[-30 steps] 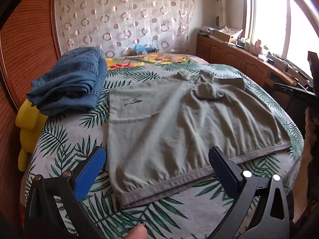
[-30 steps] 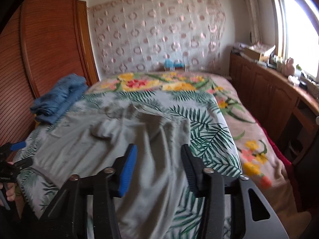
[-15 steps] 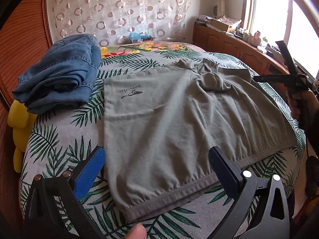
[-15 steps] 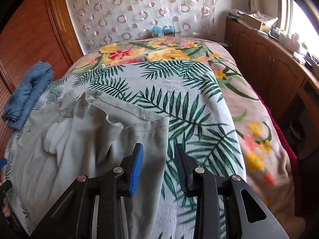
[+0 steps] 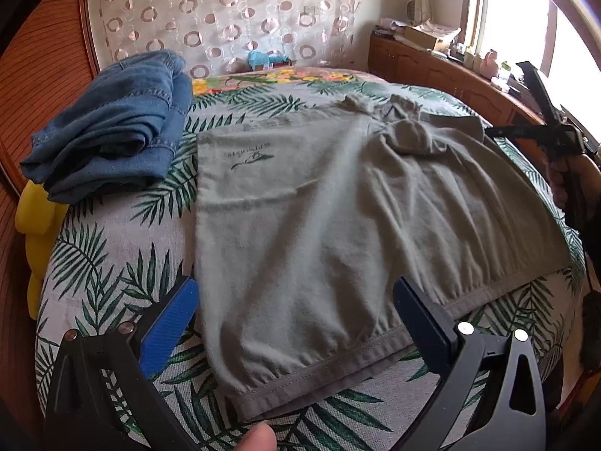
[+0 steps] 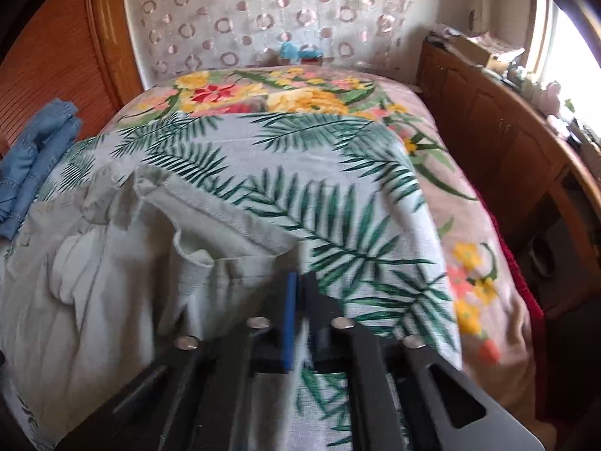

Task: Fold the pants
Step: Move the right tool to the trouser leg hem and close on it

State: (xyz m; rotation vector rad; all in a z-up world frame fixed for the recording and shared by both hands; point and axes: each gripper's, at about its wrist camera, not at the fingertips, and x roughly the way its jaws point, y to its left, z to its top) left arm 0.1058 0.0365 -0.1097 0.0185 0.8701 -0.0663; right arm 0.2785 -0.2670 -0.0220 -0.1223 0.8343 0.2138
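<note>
Closing since a moment ago, the right gripper (image 6: 298, 293) jaws pinch the grey-green cotton pants (image 6: 112, 285) corner, ready for folding, while the left gripper (image 5: 295, 302) jaws stay spread.

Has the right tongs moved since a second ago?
Yes. The right tongs closed and dropped toward the grey pants corner, nearer the bedspread.

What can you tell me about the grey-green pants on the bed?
The grey-green pants look like soft, thin cotton. They lie spread almost flat on the leaf-print bedspread, with a thick hem along the near edge, a small dark logo and a rumpled far end. The right gripper is shut on one corner; the open left gripper hovers over the hem.
</note>
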